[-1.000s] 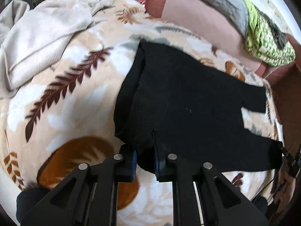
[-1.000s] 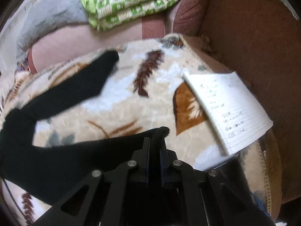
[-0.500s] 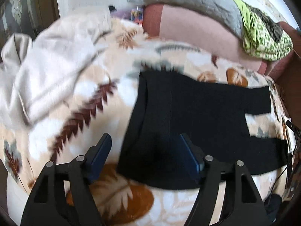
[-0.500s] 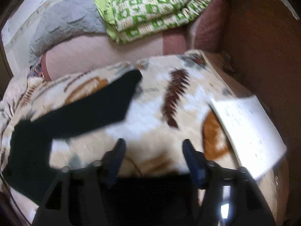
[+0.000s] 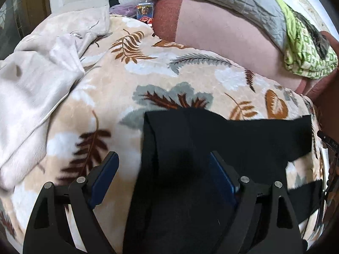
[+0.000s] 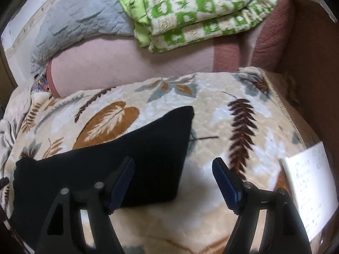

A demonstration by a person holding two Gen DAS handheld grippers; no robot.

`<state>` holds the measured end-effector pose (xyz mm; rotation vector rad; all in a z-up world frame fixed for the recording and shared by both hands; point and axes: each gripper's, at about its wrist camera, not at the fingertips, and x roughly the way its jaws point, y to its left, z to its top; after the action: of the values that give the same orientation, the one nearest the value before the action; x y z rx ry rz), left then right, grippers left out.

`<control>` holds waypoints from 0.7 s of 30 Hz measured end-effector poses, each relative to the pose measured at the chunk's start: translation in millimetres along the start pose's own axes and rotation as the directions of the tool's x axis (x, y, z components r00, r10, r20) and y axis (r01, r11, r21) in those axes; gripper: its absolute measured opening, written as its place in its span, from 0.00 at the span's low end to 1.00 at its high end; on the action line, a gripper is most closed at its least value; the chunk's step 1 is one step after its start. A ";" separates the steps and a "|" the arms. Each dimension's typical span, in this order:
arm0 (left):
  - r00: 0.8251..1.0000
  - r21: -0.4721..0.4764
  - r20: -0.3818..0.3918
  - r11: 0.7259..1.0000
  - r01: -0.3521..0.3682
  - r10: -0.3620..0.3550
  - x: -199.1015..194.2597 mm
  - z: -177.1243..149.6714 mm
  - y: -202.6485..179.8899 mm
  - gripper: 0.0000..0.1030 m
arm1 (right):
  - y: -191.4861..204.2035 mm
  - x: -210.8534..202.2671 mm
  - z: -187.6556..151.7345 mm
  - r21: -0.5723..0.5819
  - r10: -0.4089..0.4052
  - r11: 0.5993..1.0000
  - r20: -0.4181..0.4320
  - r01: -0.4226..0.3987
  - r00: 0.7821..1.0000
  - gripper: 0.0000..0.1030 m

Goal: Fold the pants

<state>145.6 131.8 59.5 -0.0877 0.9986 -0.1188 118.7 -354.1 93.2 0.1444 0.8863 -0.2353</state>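
Black pants (image 5: 222, 144) lie spread flat on a leaf-patterned blanket (image 5: 148, 69). In the left wrist view the waist end is at the left and two legs run to the right. My left gripper (image 5: 163, 175) is open and empty, above the waist end. In the right wrist view one black leg (image 6: 127, 154) ends in a cuff near the middle. My right gripper (image 6: 173, 182) is open and empty, over the blanket just right of that cuff.
A crumpled cream blanket (image 5: 38, 80) lies at the left. A pink bolster (image 5: 222, 36) with a grey quilt (image 6: 76, 23) and a folded green checked blanket (image 6: 197, 6) runs along the back. A white lined notebook (image 6: 309, 186) lies at the bed's right edge by a brown wall.
Both grippers were shut on the pants a second ago, the left on the waist, the right on a leg end. Both have let go, opened wide and pulled back above the cloth.
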 end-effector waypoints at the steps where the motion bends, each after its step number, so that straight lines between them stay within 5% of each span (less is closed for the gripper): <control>1: 1.000 -0.005 -0.003 1.000 0.004 -0.004 6.7 4.9 2.0 0.84 | 1.2 5.2 3.8 -0.005 -0.009 1.000 -0.005 0.009 1.000 0.75; 8: 0.996 0.068 -0.057 0.995 0.079 -0.075 45.9 31.0 -5.3 0.84 | -2.2 43.0 32.9 -0.018 -0.091 0.996 -0.037 0.090 0.995 0.80; 14: 0.992 0.182 -0.122 0.983 0.036 -0.014 79.4 35.9 -27.3 0.84 | -2.9 81.7 42.1 0.008 -0.078 0.997 -0.109 0.079 0.991 0.77; 15: 0.992 0.181 -0.121 0.983 0.040 -0.018 82.6 36.1 -27.4 0.84 | -2.4 85.3 42.1 0.013 -0.062 0.998 -0.107 0.064 0.992 0.74; 17: 0.993 0.174 -0.119 0.984 0.047 -0.026 85.1 37.8 -26.5 0.82 | 0.5 88.8 42.0 0.014 -0.038 0.999 -0.104 0.039 0.994 0.48; 21: 0.993 0.191 -0.113 0.980 0.050 -0.029 79.4 42.7 -29.5 0.19 | 6.2 77.6 44.7 0.023 0.038 0.999 -0.075 -0.036 0.996 0.10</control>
<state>222.4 92.3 20.2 0.0784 1.0901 -0.2590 201.0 -369.1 60.8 0.1907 0.9553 -0.2061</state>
